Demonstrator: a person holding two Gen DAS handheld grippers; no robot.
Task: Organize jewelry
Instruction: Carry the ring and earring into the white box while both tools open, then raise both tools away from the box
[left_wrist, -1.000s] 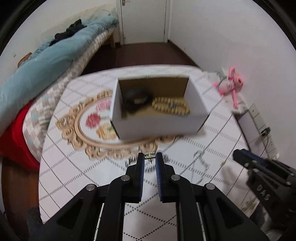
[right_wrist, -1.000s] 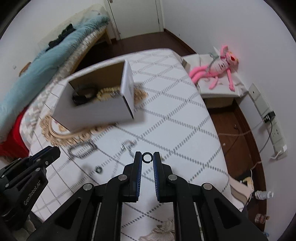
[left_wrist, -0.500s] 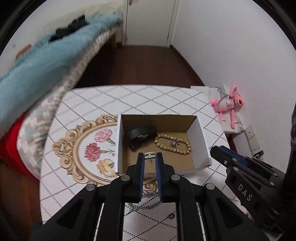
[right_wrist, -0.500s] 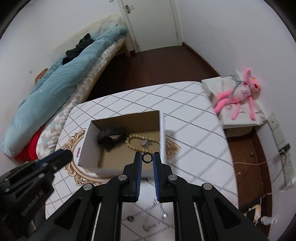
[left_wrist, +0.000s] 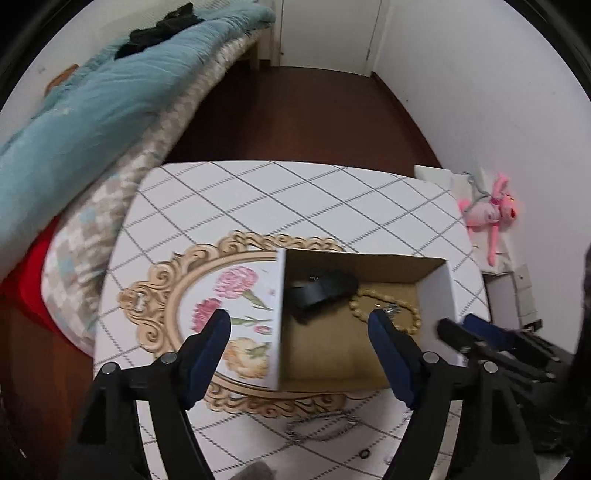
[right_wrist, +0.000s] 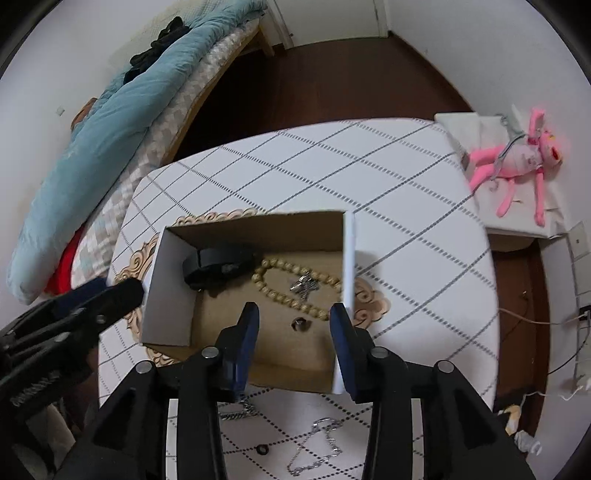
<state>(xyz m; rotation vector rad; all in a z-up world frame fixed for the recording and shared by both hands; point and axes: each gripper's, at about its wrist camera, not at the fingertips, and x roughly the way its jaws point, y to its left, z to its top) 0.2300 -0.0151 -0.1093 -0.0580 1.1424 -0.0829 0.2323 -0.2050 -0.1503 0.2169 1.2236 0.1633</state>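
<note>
**Both claws spread over the box**

Nearest, on the table (right_wrist: 406, 236), a chain (right_wrist: 317, 446) and a small ring (right_wrist: 262, 449) lie in front of the box (right_wrist: 162, 280). The right gripper (right_wrist: 294, 325) hangs above the box, fingers apart, empty; a ring (right_wrist: 298, 324) lies under it. The left gripper (left_wrist: 299, 328) is also spread wide and empty. Further in lie a bead bracelet (right_wrist: 295, 286) and black band (right_wrist: 218, 264).

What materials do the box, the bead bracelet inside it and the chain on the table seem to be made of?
Box: cardboard, judging by the white outside, raw brown inside and thin folded walls.
Bead bracelet: probably wood, with matte tan round beads; resin is possible.
Chain: likely metal, with fine silvery links that glint on the table.
</note>
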